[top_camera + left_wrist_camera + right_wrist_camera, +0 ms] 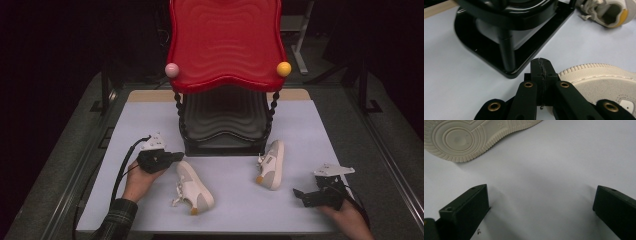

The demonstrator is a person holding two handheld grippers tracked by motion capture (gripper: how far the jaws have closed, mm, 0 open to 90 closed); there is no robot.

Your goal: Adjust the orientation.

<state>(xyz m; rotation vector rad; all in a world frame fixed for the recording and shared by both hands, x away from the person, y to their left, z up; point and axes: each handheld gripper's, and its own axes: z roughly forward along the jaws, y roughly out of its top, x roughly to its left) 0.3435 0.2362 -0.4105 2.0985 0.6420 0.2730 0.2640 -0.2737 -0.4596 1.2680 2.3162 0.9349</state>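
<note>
Two cream shoes lie on the pale surface [300, 130]: left shoe [193, 187] upright, right shoe [271, 164] on its side. Left tongs [541, 67] are closed and empty; right tongs [541, 202] gape wide, empty.

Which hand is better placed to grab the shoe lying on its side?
Probably the right: its tool is open and aimed at the tipped sneaker, sole facing it. The left tool is shut beside the other sneaker.

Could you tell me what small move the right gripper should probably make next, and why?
Probably ease the right gripper forward toward the tipped shoe. Its jaws stand wide apart over bare table, and that shoe lies on its side, sole toward it, just ahead. The left gripper is shut beside the other shoe.
</note>
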